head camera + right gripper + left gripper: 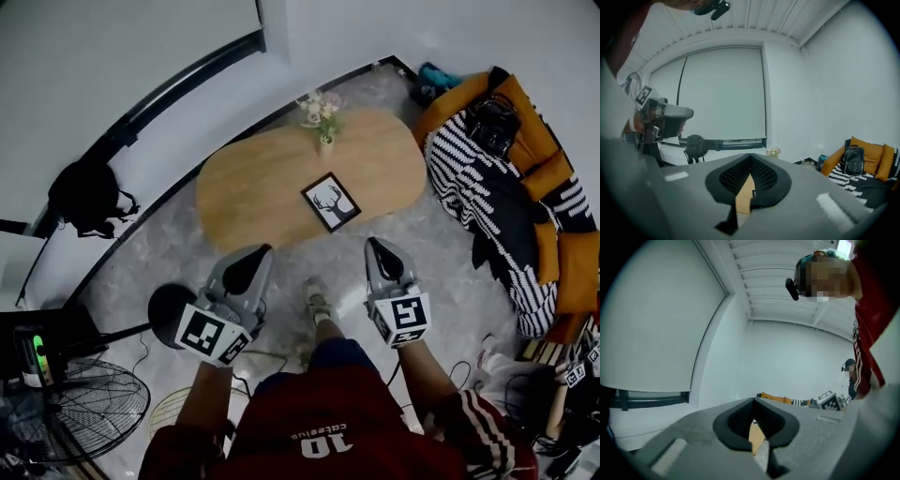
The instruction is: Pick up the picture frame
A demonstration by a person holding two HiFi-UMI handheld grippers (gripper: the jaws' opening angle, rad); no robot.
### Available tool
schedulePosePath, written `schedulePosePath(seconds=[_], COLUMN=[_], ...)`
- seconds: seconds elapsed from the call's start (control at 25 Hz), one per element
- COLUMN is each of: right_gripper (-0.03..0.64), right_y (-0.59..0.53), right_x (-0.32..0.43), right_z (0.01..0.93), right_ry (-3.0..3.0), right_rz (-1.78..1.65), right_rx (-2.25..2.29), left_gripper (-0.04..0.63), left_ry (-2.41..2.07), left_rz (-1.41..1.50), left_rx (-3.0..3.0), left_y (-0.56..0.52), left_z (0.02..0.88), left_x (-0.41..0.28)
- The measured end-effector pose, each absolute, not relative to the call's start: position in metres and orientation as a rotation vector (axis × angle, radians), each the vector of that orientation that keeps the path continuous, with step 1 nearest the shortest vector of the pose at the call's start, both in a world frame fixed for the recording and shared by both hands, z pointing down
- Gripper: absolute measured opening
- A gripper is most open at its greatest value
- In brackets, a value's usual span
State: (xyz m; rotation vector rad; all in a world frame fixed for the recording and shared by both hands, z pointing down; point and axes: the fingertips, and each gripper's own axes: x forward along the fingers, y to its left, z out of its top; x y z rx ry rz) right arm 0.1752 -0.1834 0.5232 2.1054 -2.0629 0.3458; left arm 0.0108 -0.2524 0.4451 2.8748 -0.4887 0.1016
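The picture frame (pixel 330 202) is black with a deer print and lies flat on the oval wooden table (pixel 253 192), near its front edge. Both grippers hover over the floor short of the table, pointing toward it. My left gripper (pixel 255 251) is to the frame's lower left and my right gripper (pixel 373 242) to its lower right; neither touches it. In the left gripper view the left gripper (pixel 753 400) has its jaws together with nothing held. The right gripper (pixel 751 154) is likewise shut and empty. The frame is hidden in both gripper views.
A small vase of flowers (pixel 322 117) stands at the table's far edge. A sofa (pixel 548 178) with orange cushions, a striped blanket and a black bag (pixel 494 122) lies at the right. A fan (pixel 84 403) and a black backpack (pixel 86 195) are at the left.
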Motion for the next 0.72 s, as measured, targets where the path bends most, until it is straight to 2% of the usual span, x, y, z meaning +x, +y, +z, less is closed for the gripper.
schedulePosePath(seconds=[0.4,0.72], right_gripper=[0.008,0.111], right_y=[-0.214,-0.239], right_x=[0.202,0.221], right_z=[0.582,0.641], right_ry=[-2.014,-1.982], right_rz=[0.4,0.511], right_rx=[2.06,2.033], left_gripper=[-0.002,-0.002], left_ry=[-0.454,-0.481], left_rz=[0.16,0.21], left_rx=[2.945,2.905], left_y=[-0.272,-0.293], left_z=[0.475,0.49], left_x=[0.04,0.048])
